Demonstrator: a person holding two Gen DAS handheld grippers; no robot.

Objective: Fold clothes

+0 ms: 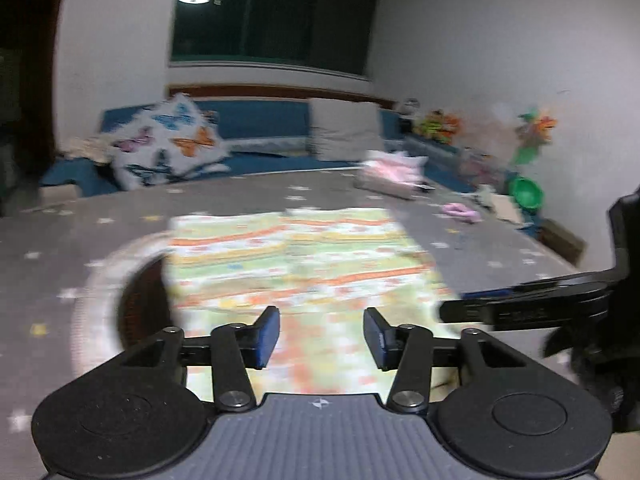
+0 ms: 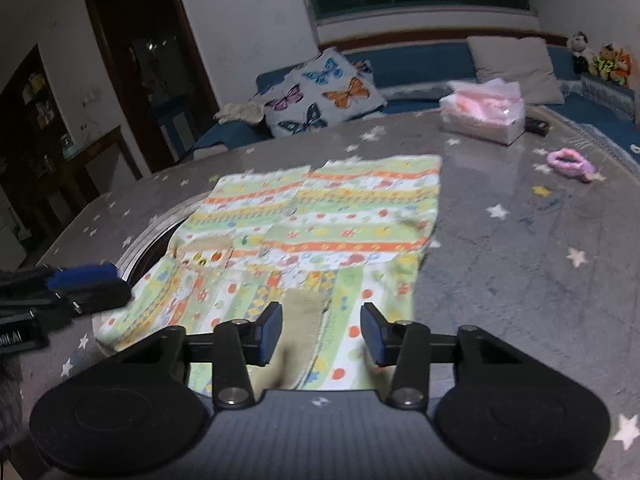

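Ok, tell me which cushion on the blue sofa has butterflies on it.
The butterfly cushion, the white one leaning nearer the dark doorway, printed with blue, orange and purple butterflies. The plain grey cushion further right carries no pattern.

Patterned garment (image 2: pixel 308 236): green, orange, yellow and white bands; lies spread flat on the star-printed grey table (image 2: pixel 520 272), near edge folded over.

White plastered walls (image 1: pixel 460 60); dark night window (image 1: pixel 272 16) reflecting a ceiling lamp; blue cushioned bench (image 2: pixel 420 60) along the surface's far edge; butterfly-print pillow (image 2: pixel 324 92); dark wooden door (image 2: pixel 148 64).
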